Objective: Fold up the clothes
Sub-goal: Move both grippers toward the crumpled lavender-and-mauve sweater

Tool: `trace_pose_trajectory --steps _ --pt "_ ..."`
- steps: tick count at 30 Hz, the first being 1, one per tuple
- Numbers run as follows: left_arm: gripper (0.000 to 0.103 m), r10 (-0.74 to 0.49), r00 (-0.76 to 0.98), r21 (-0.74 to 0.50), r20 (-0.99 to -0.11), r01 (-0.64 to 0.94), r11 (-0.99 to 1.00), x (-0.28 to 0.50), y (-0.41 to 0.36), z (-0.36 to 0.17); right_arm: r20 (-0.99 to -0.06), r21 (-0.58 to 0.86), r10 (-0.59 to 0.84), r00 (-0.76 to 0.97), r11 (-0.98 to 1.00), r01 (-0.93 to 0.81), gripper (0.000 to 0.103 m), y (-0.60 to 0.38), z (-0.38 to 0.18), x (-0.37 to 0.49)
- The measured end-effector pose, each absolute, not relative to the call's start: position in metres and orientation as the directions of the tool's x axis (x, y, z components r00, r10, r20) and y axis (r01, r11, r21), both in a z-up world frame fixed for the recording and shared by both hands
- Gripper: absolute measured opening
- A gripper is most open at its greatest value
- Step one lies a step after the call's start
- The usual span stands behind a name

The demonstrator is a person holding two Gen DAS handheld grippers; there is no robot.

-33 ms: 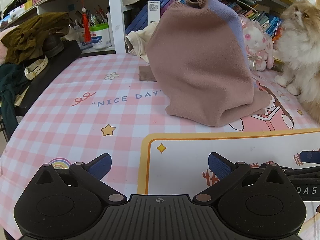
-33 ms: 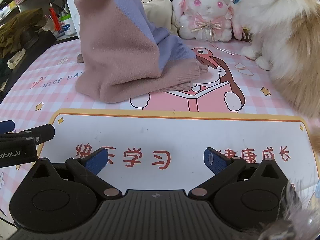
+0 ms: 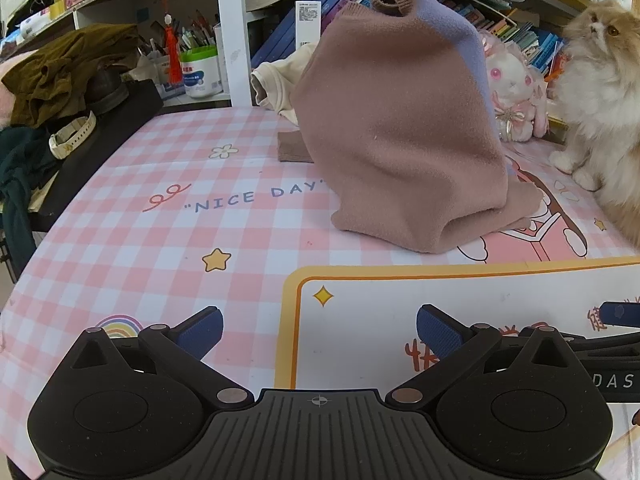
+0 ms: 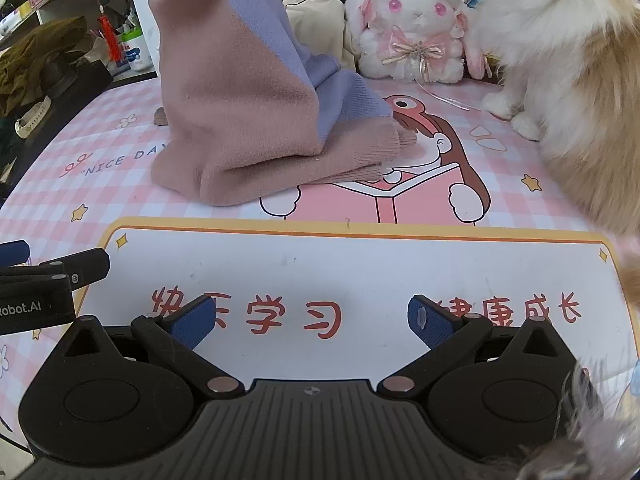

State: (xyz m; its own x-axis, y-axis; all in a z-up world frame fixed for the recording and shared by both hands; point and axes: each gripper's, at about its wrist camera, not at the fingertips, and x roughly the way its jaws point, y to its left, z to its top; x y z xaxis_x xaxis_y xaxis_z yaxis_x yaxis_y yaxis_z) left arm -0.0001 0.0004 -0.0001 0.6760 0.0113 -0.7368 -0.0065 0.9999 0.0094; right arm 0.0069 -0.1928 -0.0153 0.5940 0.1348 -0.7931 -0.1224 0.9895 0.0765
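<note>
Sweater point(image 3: 400, 128): soft fleecy knit, dusty pink body with a lilac panel down one side and a ribbed pink cuff or neck opening at its top; it stands heaped in a tall cone on the far middle of the desk point(image 3: 120, 248), its lower edge spread in a folded, ribbed slab toward the right in the right wrist view point(image 4: 248, 120). Desk surface is a smooth pink-and-white checked mat printed with "NICE DAY", stars and a cartoon reader; a white panel with an orange border lies nearest the claws. Left claw point(image 3: 319, 332) is released, blue textured pads wide apart, nothing between them, hovering over the near mat. Right claw point(image 4: 308, 322) likewise released and empty, over the white panel; each claw shows at the edge of the other's view. Around: a long-haired cream and ginger cat point(image 3: 600, 92) sits at the right, near the sweater's edge; a white and pink plush rabbit point(image 4: 412, 28) and a cream garment point(image 3: 280, 84) lie behind; an olive cloth point(image 3: 68, 64) and a watch point(image 3: 72, 136) sit at far left. Near desk between claws and sweater is open; shelves close the back.
</note>
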Motion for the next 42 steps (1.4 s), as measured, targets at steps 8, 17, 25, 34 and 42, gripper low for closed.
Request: trace_pose_trajectory --steps 8,17,25,34,42 --pt "0.103 0.000 0.677 0.001 -0.736 0.000 1.000 -0.0004 0.0028 -0.0010 -0.794 0.078 0.136 0.593 0.989 -0.122 0.103 -0.1927 -0.0155 0.0071" --pt "0.103 -0.006 0.673 -0.012 -0.740 -0.005 1.000 -0.0017 0.0035 -0.0025 -0.794 0.077 0.135 0.593 0.989 -0.122 0.103 -0.1927 -0.0153 0.0059" --pt "0.103 -0.005 0.678 -0.009 -0.735 -0.003 1.000 -0.0035 0.0028 0.0001 -0.793 0.078 0.141 0.593 0.988 -0.131 0.103 -0.1915 -0.0148 0.0052" --pt "0.103 0.014 0.691 0.018 -0.723 -0.002 1.000 -0.0059 -0.0005 0.0030 -0.792 0.077 0.142 0.594 0.988 -0.134 0.103 -0.1912 -0.0145 0.0059" --pt "0.103 0.021 0.686 0.014 -0.728 -0.015 1.000 -0.0055 0.0014 0.0025 -0.787 0.075 0.145 0.599 0.987 -0.141 0.103 -0.1909 -0.0140 0.0059"
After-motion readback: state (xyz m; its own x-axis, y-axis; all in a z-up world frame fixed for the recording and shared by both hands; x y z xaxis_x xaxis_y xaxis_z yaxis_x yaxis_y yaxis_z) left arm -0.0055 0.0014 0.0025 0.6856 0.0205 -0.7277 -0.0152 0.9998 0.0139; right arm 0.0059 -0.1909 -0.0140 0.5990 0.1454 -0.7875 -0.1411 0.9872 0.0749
